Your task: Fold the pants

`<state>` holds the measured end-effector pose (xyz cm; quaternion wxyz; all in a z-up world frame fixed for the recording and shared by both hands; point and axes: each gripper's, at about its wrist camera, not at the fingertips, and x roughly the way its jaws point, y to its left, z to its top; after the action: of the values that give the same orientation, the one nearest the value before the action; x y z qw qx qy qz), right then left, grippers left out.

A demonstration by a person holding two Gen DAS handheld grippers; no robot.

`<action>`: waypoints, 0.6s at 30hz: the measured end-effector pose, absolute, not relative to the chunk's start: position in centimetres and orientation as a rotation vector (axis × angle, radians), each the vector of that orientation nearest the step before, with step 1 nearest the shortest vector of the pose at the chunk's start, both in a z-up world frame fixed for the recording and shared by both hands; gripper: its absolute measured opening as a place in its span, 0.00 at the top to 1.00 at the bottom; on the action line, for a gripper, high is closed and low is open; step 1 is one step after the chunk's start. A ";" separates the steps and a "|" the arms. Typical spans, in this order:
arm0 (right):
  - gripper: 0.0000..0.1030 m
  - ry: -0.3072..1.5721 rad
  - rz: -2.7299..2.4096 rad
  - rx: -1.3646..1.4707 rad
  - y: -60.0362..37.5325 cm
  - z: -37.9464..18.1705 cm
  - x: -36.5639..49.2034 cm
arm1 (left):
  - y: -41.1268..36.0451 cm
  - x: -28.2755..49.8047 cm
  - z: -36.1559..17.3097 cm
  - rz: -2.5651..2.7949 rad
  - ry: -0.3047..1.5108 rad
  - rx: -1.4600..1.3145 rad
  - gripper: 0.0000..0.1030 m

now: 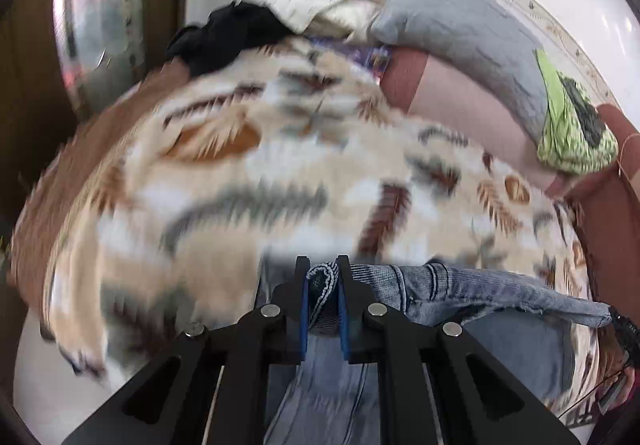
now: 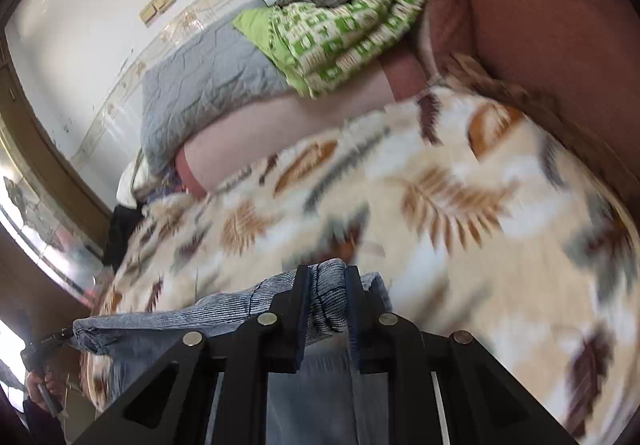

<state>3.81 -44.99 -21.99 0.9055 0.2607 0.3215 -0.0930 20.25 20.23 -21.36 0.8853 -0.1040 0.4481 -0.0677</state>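
left claw [image 1: 323, 287]: clamped on jeans [image 1: 460, 289] edge | right claw [image 2: 327, 299]: clamped on same edge | jeans: bottom centre, held over bed [image 1: 240, 165] | risk: thin bunched grip, may slip mid-carry, fold lands crooked

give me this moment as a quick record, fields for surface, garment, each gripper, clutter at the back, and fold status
surface: bed covered by a leaf-print blanket
garment: blue jeans, an edge lifted off the blanket and stretched between the two grippers
left gripper: shut on a bunched fold of the jeans
right gripper: shut on another bunch of the jeans
clutter at the back: grey quilt, green patterned blanket, black garment
fold status: no finished fold visible; rest of the jeans hangs out of view below the grippers
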 end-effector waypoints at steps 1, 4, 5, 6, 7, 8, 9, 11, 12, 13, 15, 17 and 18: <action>0.83 0.679 -0.197 0.545 -44.5 -22.8 2.2 | 20.6 18.8 -22.6 -0.134 0.954 -0.219 0.88; 0.83 0.733 -0.202 0.587 -43.8 -25.4 -1.7 | 21.4 15.9 -26.0 -0.124 1.004 -0.233 0.88; 0.83 0.755 -0.202 0.601 -43.6 -26.5 -2.8 | 21.5 15.1 -27.5 -0.114 1.036 -0.222 0.88; 0.83 0.803 -0.180 0.629 -43.4 -28.0 -3.7 | 21.7 14.6 -28.7 -0.095 1.064 -0.219 0.87; 0.82 0.863 -0.169 0.643 -43.2 -29.4 -4.2 | 22.2 13.9 -29.9 -0.081 1.089 -0.239 0.86; 0.80 0.924 -0.195 0.636 -43.1 -30.8 -4.9 | 22.6 13.5 -30.6 -0.080 1.102 -0.261 0.83; 0.78 0.967 -0.212 0.628 -43.0 -31.9 -5.5 | 23.1 13.1 -31.2 -0.070 1.115 -0.276 0.80; 0.71 0.960 -0.190 0.642 -43.1 -32.0 -6.6 | 23.9 12.6 -31.2 -0.050 1.137 -0.313 0.80; 0.64 0.967 -0.201 0.646 -43.4 -31.6 -6.8 | 24.0 12.4 -30.7 -0.054 1.125 -0.323 0.80; 0.63 0.955 -0.210 0.644 -43.6 -31.0 -6.8 | 23.9 12.2 -29.8 -0.053 1.103 -0.316 0.80; 0.56 0.875 -0.222 0.622 -44.0 -29.2 -6.5 | 23.3 11.7 -27.7 -0.045 1.045 -0.273 0.80; 0.43 0.829 -0.241 0.601 -44.3 -27.8 -5.2 | 22.0 11.2 -25.7 -0.052 0.984 -0.237 0.80; 0.42 0.812 -0.250 0.590 -44.4 -27.4 -4.4 | 21.3 11.1 -24.8 -0.060 0.957 -0.210 0.80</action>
<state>-4.44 -44.39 -27.38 0.8693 0.2819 0.3880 -0.1193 11.15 21.35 -24.80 0.8821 -0.1008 0.4593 -0.0289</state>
